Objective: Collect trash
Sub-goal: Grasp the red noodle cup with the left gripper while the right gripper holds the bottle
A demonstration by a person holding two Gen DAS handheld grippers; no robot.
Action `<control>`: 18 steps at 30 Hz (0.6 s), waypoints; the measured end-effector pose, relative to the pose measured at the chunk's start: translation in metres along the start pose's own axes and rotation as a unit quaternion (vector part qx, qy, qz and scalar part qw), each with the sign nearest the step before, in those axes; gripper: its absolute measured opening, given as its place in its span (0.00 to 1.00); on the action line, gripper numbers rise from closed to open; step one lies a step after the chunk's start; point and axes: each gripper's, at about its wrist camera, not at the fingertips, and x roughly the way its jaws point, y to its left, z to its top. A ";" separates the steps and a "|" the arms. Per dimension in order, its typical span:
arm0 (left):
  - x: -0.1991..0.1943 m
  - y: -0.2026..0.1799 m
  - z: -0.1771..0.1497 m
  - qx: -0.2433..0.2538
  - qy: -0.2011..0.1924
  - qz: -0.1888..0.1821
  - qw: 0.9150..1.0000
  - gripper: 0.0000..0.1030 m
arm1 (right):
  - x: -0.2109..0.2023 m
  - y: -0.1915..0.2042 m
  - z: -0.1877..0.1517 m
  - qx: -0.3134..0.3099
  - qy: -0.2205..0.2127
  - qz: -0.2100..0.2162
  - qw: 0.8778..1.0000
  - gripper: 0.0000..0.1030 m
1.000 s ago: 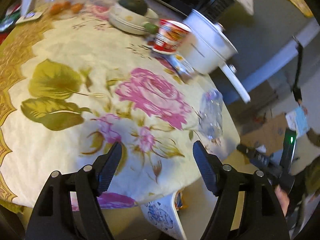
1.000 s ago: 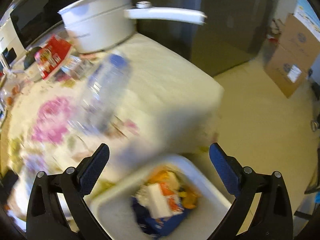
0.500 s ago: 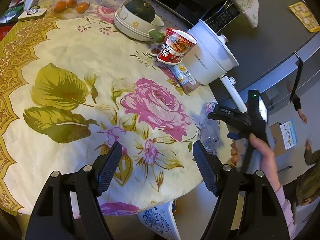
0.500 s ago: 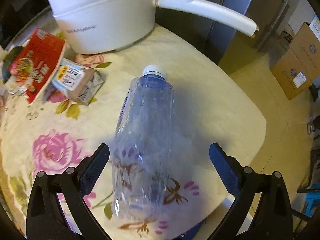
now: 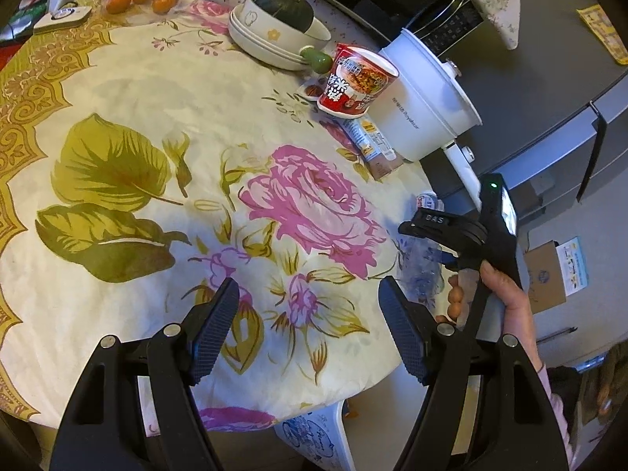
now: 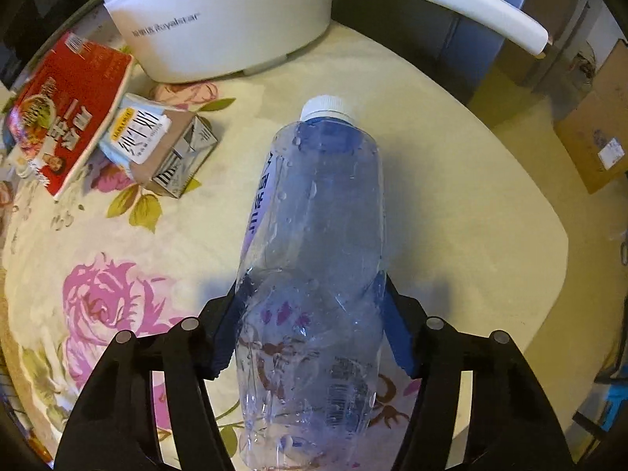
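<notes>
Grey cabinet fronts (image 5: 549, 90) and brown cardboard boxes (image 6: 596, 129) on a pale floor fill the right of both views, behind a round surface (image 5: 129, 90) draped in a cream cloth printed with big pink roses and olive leaves. At the upper middle of the left wrist view stands a white electric cooking pot with a long white handle (image 5: 428, 98); it fills the top of the right wrist view. A stack of cream bowls holding a dark green squash (image 5: 278, 31) sits left of it, near the top of the left wrist view.

Lengthwise down the middle of the right wrist view lies a clear empty plastic water bottle with a white cap (image 6: 318, 243), cap toward the pot, near the edge of the surface. The right gripper (image 6: 314, 325) straddles its lower half, and its blue-padded fingers (image 6: 394, 329) are closing in, pads against the bottle's sides.

A red instant-noodle cup (image 5: 355, 80) stands just beside the pot, with a small brown and white drink carton (image 6: 157, 149) lying next to it.

The left gripper (image 5: 310, 329) hangs over the rose print at the lower middle of its view, its fingers (image 5: 214, 325) spread with nothing between them.
</notes>
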 end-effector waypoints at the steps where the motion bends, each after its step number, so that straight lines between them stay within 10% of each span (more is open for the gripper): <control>1: 0.003 -0.001 0.001 -0.003 0.001 0.000 1.000 0.70 | -0.004 -0.002 -0.001 0.003 -0.006 0.009 1.000 0.58; 14: 0.056 -0.058 0.084 0.022 -0.063 -0.002 0.998 0.77 | -0.066 -0.083 -0.052 0.068 -0.051 0.178 0.980 0.58; 18: 0.090 -0.062 0.123 0.069 -0.084 0.030 0.994 0.78 | -0.070 -0.077 -0.051 0.049 -0.066 0.172 0.982 0.58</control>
